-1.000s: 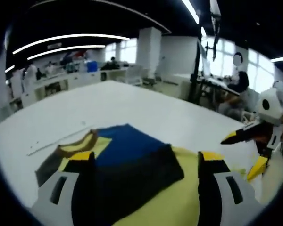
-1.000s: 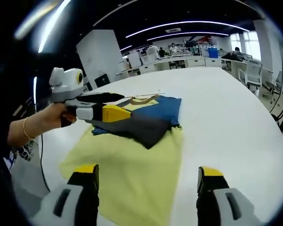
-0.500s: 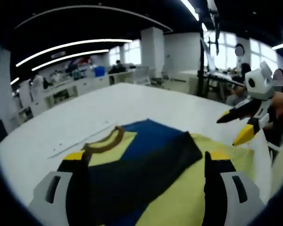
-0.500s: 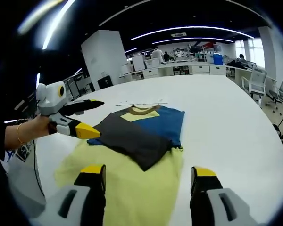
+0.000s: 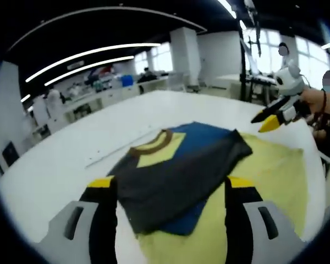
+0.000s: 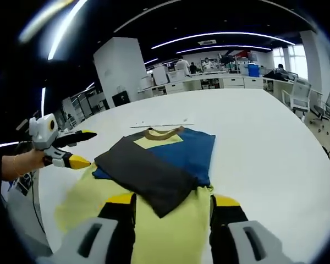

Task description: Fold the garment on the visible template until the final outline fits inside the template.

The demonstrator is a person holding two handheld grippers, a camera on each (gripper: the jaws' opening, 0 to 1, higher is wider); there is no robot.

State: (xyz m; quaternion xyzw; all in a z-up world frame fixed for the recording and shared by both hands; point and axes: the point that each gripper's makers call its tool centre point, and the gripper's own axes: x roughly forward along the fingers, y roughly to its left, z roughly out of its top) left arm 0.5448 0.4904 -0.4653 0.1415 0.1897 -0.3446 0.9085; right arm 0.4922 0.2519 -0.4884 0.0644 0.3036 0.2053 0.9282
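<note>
While garment [image 6: 154, 165] overhangs yellow template [image 6: 170, 231] | white table [image 6: 264, 143] around.

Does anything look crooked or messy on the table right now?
Yes. The shirt's dark folded flap lies at a slant, its corner poking over the yellow part, so the fold looks askew.

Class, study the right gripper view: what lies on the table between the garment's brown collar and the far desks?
A thin pale strip lies just beyond the collar of the garment; past it the white table is bare up to its far edge.
</note>
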